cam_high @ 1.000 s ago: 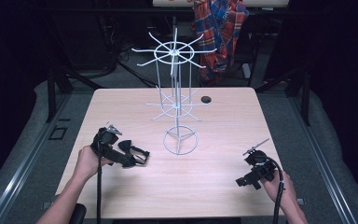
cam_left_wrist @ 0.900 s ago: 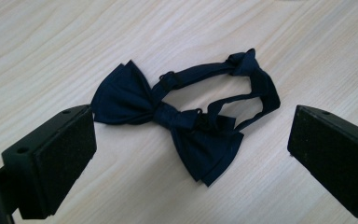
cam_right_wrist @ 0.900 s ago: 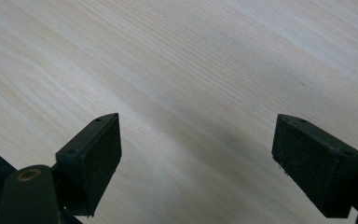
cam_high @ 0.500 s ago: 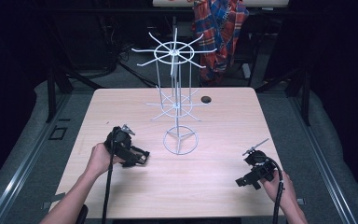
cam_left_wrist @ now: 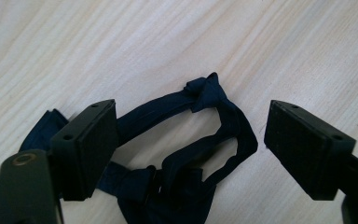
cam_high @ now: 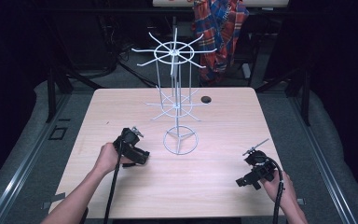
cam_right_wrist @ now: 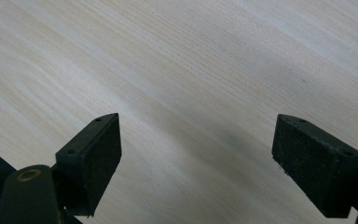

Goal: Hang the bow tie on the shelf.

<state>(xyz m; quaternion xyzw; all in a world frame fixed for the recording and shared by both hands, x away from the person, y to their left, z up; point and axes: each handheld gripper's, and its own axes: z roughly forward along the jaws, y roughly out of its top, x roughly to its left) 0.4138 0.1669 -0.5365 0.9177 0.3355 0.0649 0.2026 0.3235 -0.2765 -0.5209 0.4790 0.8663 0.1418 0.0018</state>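
Table (cam_high: 223,186): we see a pale wood top, with a person's forearms coming in from the near edge.
Wire rack (cam_high: 176,100): we see a white wire stand with spoked tiers, upright on its ring base at the table's middle.
Left gripper (cam_left_wrist: 189,140): we see its jaws spread wide, pointed down at the table; in the high view it (cam_high: 131,147) sits just left of the rack's ring base, held in the left hand (cam_high: 106,157).
Navy fabric band (cam_left_wrist: 186,154): we see a dark blue knotted loop lying flat on the wood between the left jaws, untouched by the right pad; the left pad overlaps it, contact unclear.
Right gripper (cam_right_wrist: 196,158): we see its jaws wide apart over bare wood; in the high view it (cam_high: 256,170) rests near the table's right front corner.
Small black object (cam_high: 206,99): we see it behind the rack, too small to identify.
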